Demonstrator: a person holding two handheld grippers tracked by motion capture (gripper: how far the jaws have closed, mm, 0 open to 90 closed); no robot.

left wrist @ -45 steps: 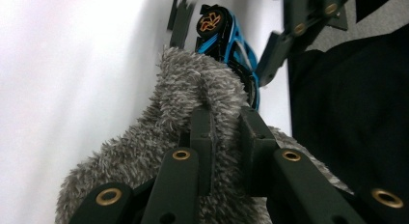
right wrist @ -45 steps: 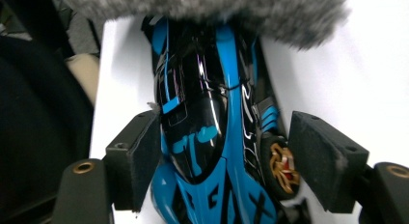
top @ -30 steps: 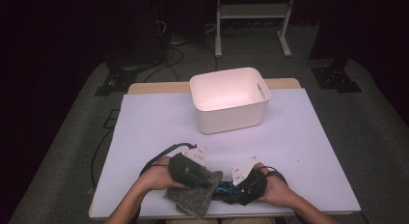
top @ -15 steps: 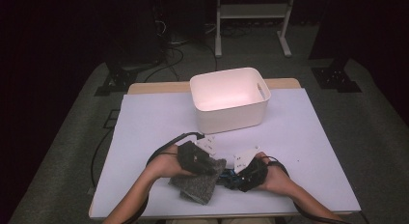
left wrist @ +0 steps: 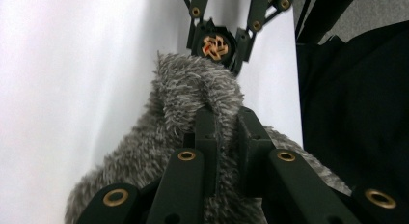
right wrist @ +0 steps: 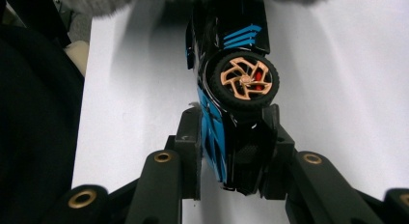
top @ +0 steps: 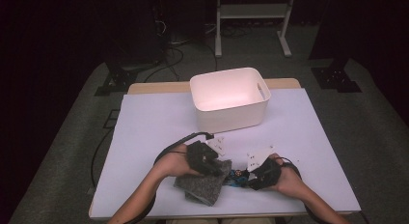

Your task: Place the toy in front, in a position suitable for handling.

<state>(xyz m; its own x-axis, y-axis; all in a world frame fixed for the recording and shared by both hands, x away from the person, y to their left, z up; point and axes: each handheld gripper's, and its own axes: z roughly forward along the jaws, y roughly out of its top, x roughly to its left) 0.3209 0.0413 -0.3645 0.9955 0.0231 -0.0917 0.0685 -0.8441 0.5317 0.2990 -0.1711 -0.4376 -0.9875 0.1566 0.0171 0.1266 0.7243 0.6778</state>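
Note:
A grey fuzzy cloth (top: 200, 185) lies near the table's front edge, one end raised. My left gripper (top: 218, 167) is shut on that end, and the pile bulges around the jaws (left wrist: 193, 89). My right gripper (top: 247, 175) faces it from the right. Its jaws have just been closing on a black and blue toy car (right wrist: 231, 79) with an orange-spoked wheel, and the pads (right wrist: 190, 137) now press its sides. The car (top: 236, 175) points at the cloth, its nose tucked under the fuzzy edge. From the left gripper view, the car's wheel (left wrist: 215, 45) shows just past the cloth.
A white plastic bin (top: 229, 96) with handle cut-outs stands at the back middle of the white table (top: 154, 122). A black cable (top: 173, 144) loops from the left gripper. Dark floor, stands and a white rack leg lie beyond the table.
Both hands have shifted to the right and a little away from the front edge, the cloth's gripped end and the car going with them. The right jaws narrowed around the car.

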